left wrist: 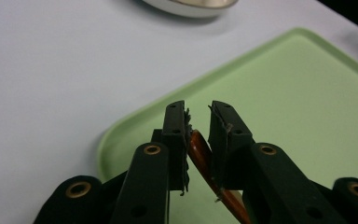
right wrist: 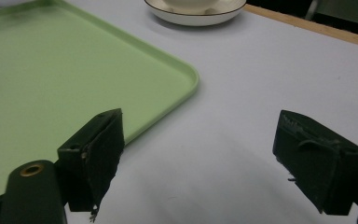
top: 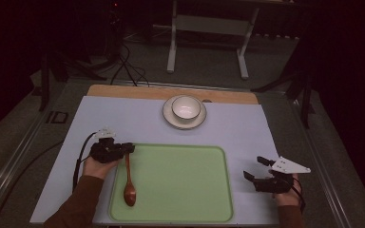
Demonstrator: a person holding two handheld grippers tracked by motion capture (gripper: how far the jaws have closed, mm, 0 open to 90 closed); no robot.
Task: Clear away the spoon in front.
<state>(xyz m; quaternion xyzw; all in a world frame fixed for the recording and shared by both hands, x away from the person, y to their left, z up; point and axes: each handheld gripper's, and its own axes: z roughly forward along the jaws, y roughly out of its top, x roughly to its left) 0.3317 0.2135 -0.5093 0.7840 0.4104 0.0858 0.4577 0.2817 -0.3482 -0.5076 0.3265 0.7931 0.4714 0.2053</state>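
The left hand-held gripper (top: 129, 148) sits at the tray's ten o'clock corner, its jaws drawn close around the handle tip of the wooden spoon (top: 129, 180). In the left gripper view the spoon's handle (left wrist: 204, 163) runs slantwise through the narrow gap; one pad seems to touch it, but a firm pinch cannot be confirmed. The spoon lies on the green tray (top: 180, 185) along its nine o'clock edge, bowl end toward six o'clock. The right hand-held gripper (top: 255, 169) waits spread wide over the pale surface (top: 123, 118) at the tray's three o'clock side, holding nothing.

If the spoon is being lifted, I would square the pads on the thin handle first, since a slanted grip so near the tip may let the heavier bowl end swing down. The bowl (top: 186, 107) on its saucer (top: 168, 116) stands beyond the tray at twelve o'clock.
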